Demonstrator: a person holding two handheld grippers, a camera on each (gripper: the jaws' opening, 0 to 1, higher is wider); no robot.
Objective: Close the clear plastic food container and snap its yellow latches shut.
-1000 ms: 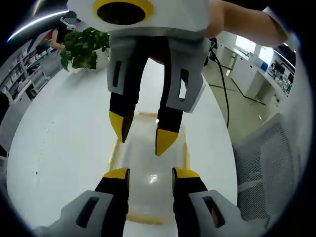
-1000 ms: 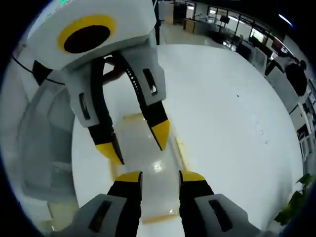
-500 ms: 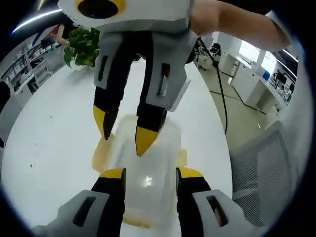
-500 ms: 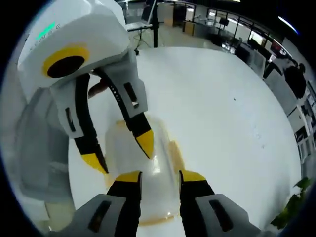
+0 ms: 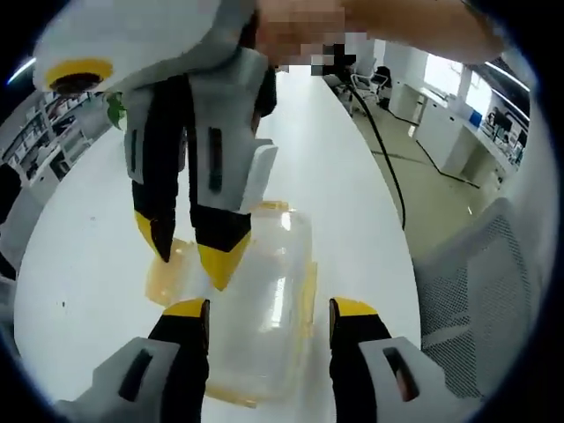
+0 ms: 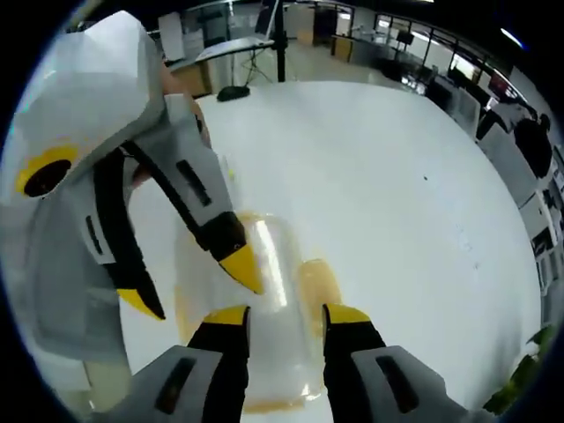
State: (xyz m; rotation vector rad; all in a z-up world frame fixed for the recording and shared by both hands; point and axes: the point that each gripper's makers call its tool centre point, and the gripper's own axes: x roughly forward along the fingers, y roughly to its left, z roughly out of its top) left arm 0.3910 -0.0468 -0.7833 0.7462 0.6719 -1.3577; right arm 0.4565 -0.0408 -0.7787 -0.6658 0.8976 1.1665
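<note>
White worktop (image 5: 79,256) spreads under both my tools. At 6 o'clock in the left gripper view, my left hand-held gripper (image 5: 269,310) is released, its jaws apart astride the clear plastic food container (image 5: 264,300). My right hand-held gripper (image 6: 284,315) likewise straddles that container (image 6: 264,291), spread apart. Yellow latches (image 5: 167,273) splay outward, blurred. I read no writing. Beyond, at 3 o'clock, a mesh chair (image 5: 476,308); at 11, a plant (image 5: 115,107), mostly hidden.

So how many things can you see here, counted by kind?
Grippers: 2 (left gripper, right gripper)
Clear plastic containers: 1 (container)
Tables: 1 (white table)
Mesh chairs: 1 (chair)
Total: 5
</note>
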